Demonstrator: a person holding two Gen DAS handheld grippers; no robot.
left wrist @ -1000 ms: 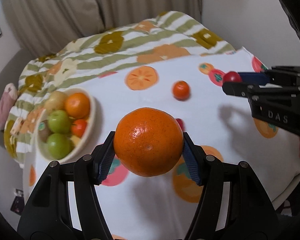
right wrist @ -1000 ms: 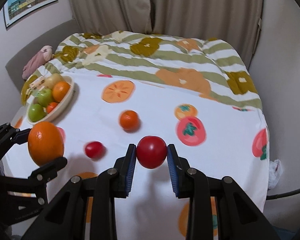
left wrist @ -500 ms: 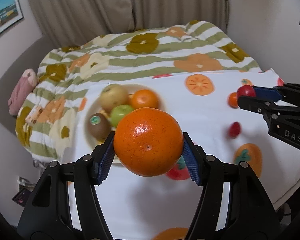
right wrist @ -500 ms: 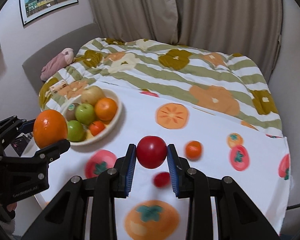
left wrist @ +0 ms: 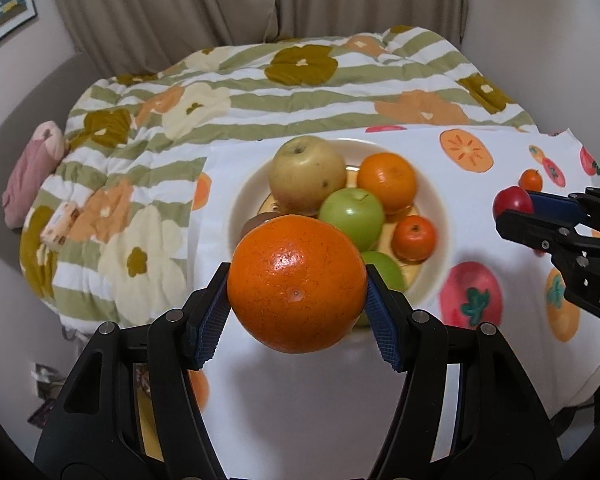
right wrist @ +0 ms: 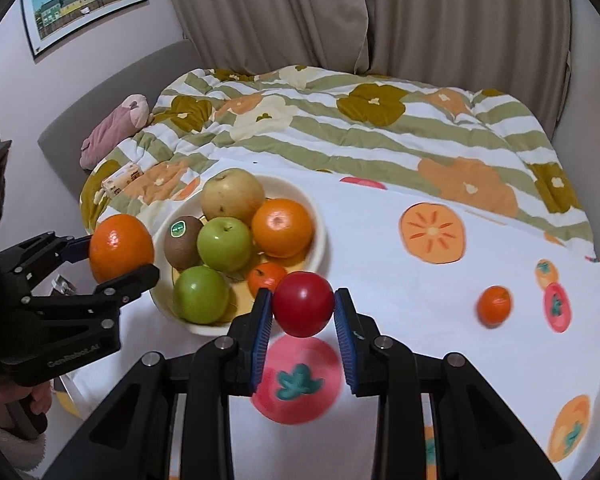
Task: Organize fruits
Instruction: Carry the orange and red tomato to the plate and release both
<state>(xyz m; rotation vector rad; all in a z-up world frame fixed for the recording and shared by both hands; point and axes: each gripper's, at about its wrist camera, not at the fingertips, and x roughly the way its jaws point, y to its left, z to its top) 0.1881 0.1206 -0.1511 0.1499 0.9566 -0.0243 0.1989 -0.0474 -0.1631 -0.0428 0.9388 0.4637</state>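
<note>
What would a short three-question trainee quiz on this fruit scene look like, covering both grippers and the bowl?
1. True or false: the left gripper is shut on a large round orange.
2. What does the right gripper hold? A) green apple B) round red tomato C) kiwi
3. Fill in: a small orange mandarin lies loose on the white fruit-print ____, outside the cream ceramic bowl.

Key: 1 true; 2 B, the round red tomato; 3 cloth.
</note>
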